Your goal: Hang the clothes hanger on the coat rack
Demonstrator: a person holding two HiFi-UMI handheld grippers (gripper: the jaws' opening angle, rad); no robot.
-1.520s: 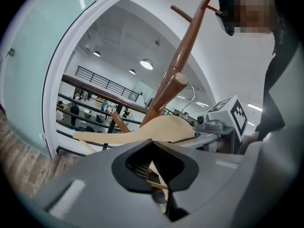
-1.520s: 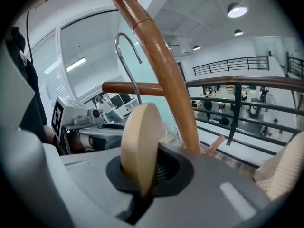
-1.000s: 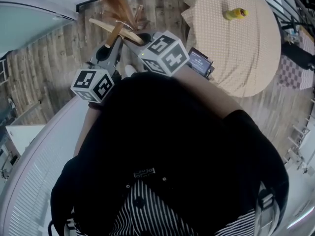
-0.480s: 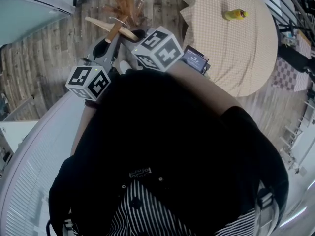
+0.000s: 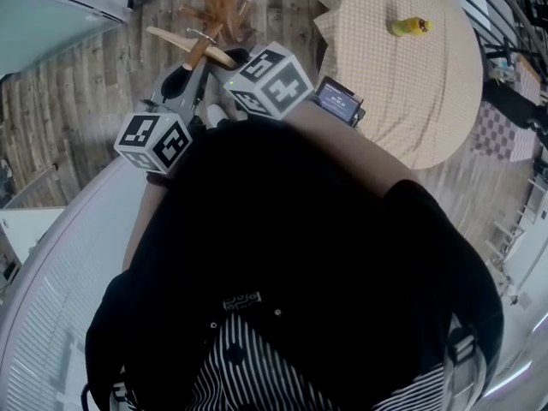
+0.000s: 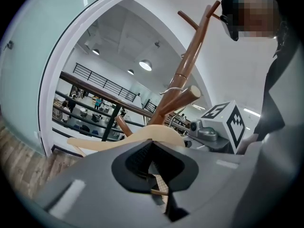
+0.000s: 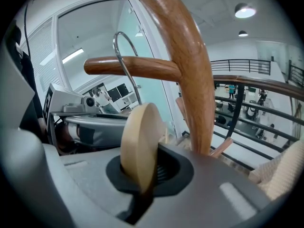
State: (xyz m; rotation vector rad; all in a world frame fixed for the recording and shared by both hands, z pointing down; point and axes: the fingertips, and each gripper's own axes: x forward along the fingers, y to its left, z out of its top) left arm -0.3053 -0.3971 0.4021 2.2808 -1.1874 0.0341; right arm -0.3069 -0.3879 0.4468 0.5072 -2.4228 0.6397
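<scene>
Pale wooden hanger [image 5: 169, 38], upper left, has barely shifted, clamped by left gripper [image 6: 153, 170] and right gripper [image 7: 142, 175]; its wire hook [image 7: 121, 51] crosses the brown rack peg [image 7: 142, 66]: probably hung.

The clothes hanger [image 7: 140, 146] here is pale, matt wood, and its hook [image 7: 124, 56] is bright polished metal. The coat rack [image 7: 190, 65] just beyond is reddish wood, smooth and glossy with varnish. My right gripper [image 7: 142, 182] is matt grey plastic with ribbed black pads [image 7: 161, 174].
</scene>
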